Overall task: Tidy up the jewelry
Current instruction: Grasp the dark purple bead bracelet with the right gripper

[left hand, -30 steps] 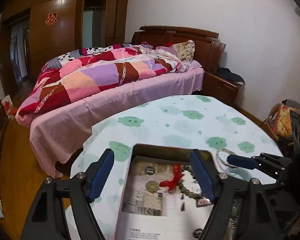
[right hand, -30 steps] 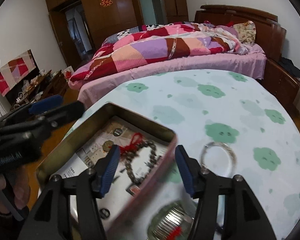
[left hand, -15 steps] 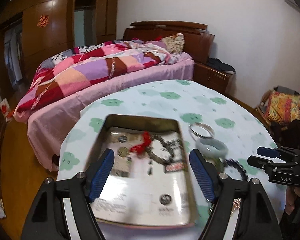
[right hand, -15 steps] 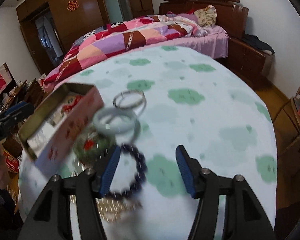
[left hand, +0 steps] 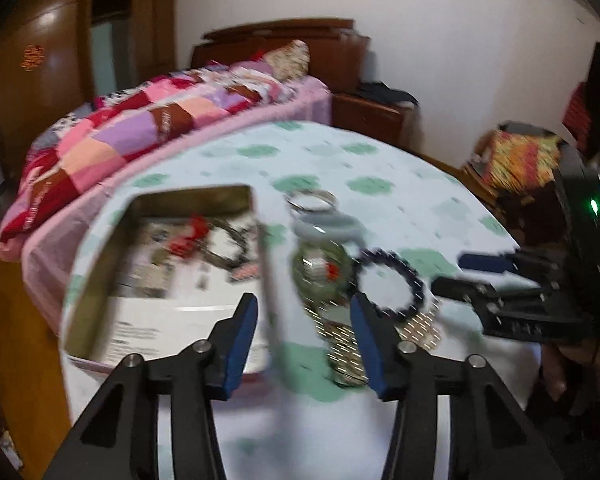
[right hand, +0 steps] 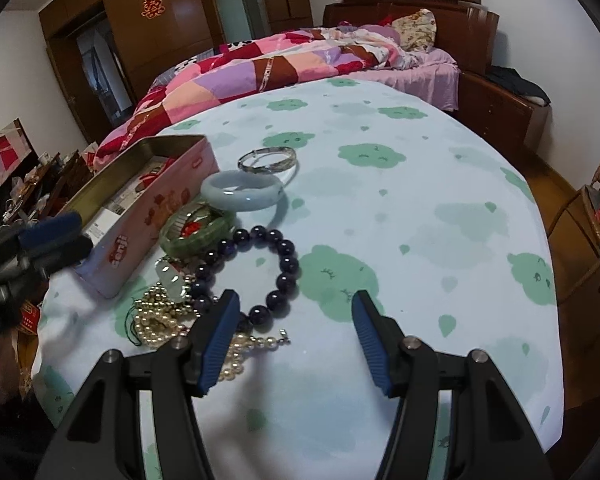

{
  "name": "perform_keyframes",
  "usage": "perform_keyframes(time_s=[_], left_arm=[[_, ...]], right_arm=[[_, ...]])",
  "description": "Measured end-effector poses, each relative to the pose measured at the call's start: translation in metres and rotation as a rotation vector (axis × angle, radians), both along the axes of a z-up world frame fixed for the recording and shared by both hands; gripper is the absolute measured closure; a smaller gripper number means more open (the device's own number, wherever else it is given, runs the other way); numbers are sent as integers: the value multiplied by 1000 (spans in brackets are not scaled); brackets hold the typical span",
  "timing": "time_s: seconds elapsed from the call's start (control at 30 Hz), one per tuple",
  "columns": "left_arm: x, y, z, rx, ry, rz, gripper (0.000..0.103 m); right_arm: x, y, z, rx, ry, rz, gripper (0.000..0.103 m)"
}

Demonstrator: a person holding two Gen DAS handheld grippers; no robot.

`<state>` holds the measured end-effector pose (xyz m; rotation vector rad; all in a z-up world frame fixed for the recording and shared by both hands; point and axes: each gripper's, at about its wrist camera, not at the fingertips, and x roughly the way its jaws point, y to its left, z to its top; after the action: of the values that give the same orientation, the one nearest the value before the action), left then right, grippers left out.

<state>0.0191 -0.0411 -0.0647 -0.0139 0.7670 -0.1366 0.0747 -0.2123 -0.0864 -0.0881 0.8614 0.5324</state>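
The dark beaded bracelet (right hand: 256, 272) lies flat on the desk (right hand: 420, 200) near its left edge, just ahead and left of the right tool (right hand: 294, 338), whose jaws stand apart around nothing, left pad over the pearl strand (right hand: 168, 320). That hand is likely the nearer one, pitched down at the pile beside the pink tin (right hand: 148, 208). The left tool (left hand: 303, 336), also tilted down, has its jaws closing on nothing, straddling the tin's right wall with the bracelet (left hand: 390, 282) just right of it.
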Motion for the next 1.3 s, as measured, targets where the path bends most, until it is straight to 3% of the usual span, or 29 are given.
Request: perform_keyframes(time_s=[0.13,0.33,0.5,0.53,0.6,0.63,0.8,1.0,1.13,1.2,1.3], left_arm=[[3,-14,-9,-1,28,-52,57],[14,-20,-28,-24,107,-84,72],[19,-25,-37,-35,145,-108,77],[19,-25,-37,-41,146,-110,81],[15,-24,-34,-49,131,-116,102],[13,-25,-32,-45,126,-129,103],[2,-26,-17,-51,75,-164,103],[-11,-10,23,-87,-36,-144,103],[-6,-11,18,-66,-18,-126,103],[0,-17,8,-58,25,-134,98],[2,-19,-2,-74,57,-136,75]], right_arm=[[2,-3,-3,5,6,-17,42],[1,-2,-6,-1,1,-8,42],[-1,-1,-6,-2,-3,-9,42],[-2,0,-6,-2,-4,-9,42],[-3,0,-5,-3,-8,-8,42],[-3,0,-5,-3,-9,-9,42],[-3,-1,-5,2,-8,-17,42],[-3,-2,-3,11,-15,-24,42],[-3,0,-4,5,-12,-14,39],[-3,1,-4,1,-6,-3,30],[-1,4,-6,-14,-9,-7,29]])
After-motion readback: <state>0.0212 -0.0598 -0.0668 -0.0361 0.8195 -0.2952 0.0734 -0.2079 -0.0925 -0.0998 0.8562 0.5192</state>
